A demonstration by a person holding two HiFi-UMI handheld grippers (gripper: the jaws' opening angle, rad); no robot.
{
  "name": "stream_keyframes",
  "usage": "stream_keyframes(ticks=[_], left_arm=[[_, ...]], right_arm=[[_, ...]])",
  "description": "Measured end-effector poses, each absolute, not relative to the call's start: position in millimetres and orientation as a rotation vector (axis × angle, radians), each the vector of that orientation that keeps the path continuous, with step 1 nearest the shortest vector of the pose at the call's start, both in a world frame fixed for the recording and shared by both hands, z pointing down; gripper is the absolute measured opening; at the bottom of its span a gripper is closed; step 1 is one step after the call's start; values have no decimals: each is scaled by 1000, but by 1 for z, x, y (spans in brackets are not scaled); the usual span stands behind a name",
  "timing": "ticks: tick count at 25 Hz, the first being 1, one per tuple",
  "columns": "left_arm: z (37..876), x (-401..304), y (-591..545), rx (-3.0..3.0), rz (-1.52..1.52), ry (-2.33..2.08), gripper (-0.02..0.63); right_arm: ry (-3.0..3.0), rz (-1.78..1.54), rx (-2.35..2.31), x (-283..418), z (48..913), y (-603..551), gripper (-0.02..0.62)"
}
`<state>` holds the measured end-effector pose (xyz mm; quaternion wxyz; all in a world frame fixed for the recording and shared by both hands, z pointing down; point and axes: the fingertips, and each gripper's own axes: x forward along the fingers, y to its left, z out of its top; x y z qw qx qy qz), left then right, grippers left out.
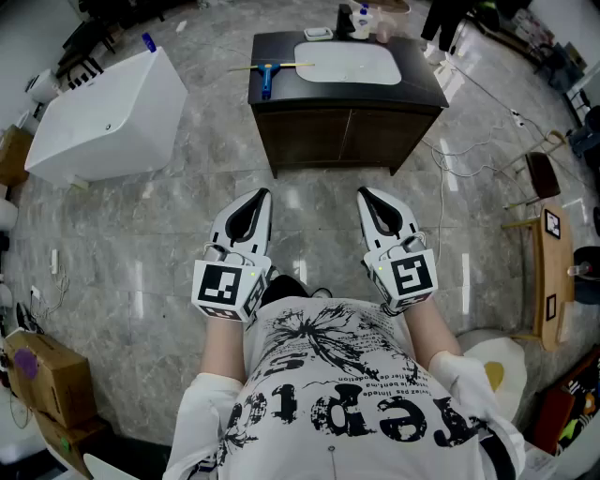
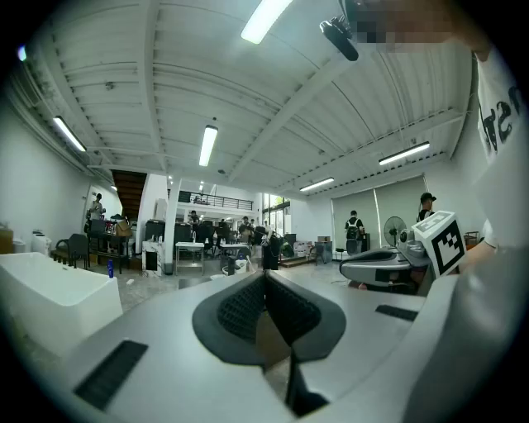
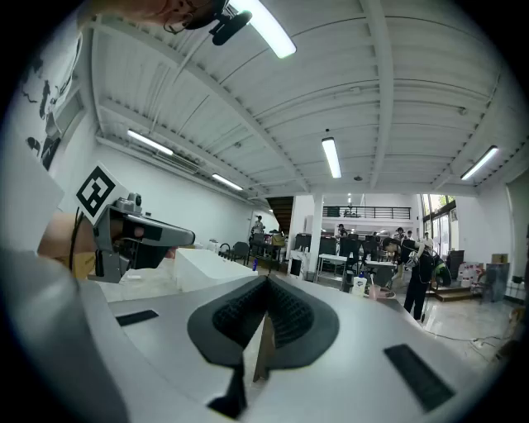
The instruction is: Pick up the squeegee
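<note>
The squeegee (image 1: 268, 73), with a blue handle and a thin pale bar, lies on the dark vanity top (image 1: 279, 90) left of the white basin (image 1: 349, 64), far ahead of me. My left gripper (image 1: 257, 199) is held level at chest height, its jaws shut with nothing between them. Beside it my right gripper (image 1: 369, 199) is also level and shut, empty too. In the left gripper view the left gripper (image 2: 266, 279) has its ribbed pads pressed together; in the right gripper view the right gripper (image 3: 266, 285) looks the same. Neither gripper view shows the squeegee.
A white bathtub (image 1: 108, 117) stands at the left on the marble floor (image 1: 159, 244). Bottles (image 1: 361, 21) sit behind the basin. Cables (image 1: 469, 150) trail right of the vanity, near a wooden stand (image 1: 548, 258). A cardboard box (image 1: 42, 375) sits at lower left.
</note>
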<state>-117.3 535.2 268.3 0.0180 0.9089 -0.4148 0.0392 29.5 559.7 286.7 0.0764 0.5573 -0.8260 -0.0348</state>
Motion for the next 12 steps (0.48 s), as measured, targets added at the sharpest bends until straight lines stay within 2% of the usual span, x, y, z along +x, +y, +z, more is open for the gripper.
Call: stream_keyframes(ticks=[12], left_arm=[[275,-103,524,2819,135,-1258,14]], right_arm=[[-2488,-74,1678,36,292,549,12]])
